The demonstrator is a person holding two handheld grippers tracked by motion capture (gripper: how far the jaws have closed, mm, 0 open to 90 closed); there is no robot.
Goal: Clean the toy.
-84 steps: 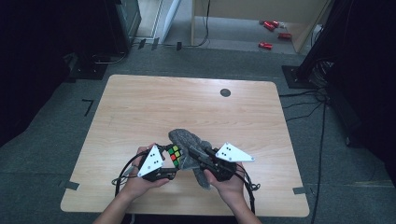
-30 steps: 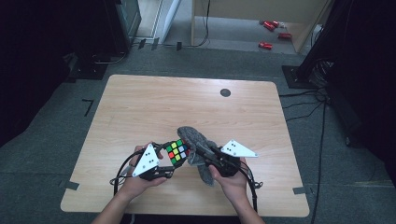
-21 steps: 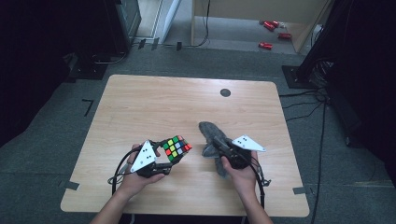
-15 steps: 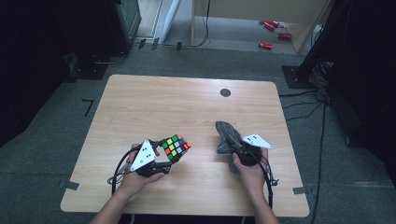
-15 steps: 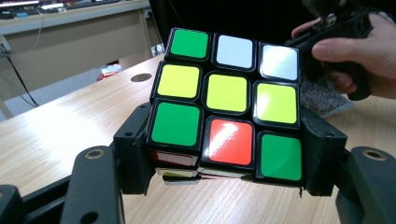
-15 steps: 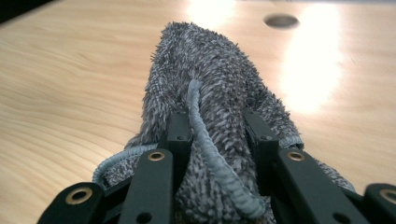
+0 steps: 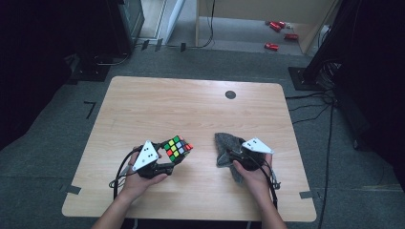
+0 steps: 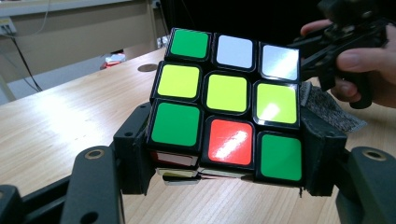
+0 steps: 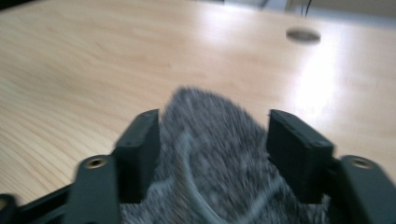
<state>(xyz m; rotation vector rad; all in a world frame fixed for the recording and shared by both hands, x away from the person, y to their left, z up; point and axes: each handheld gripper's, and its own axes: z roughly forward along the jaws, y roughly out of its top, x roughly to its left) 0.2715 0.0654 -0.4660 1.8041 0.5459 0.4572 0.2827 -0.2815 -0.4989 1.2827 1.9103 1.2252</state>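
Two tools parted: left tool (image 7: 168,165) grips cube (image 7: 177,147), right tool (image 7: 232,156) just opened, cloth (image 7: 223,145) tabled.

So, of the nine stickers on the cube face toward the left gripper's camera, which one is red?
The bottom-middle sticker of the puzzle cube. It sits between two green ones, directly under the yellow centre; the other stickers are green, yellow or white.

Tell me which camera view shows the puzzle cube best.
The left gripper view: the puzzle cube sits close up between the jaws of the left gripper, every sticker colour readable. The high view shows the cube small and far off.
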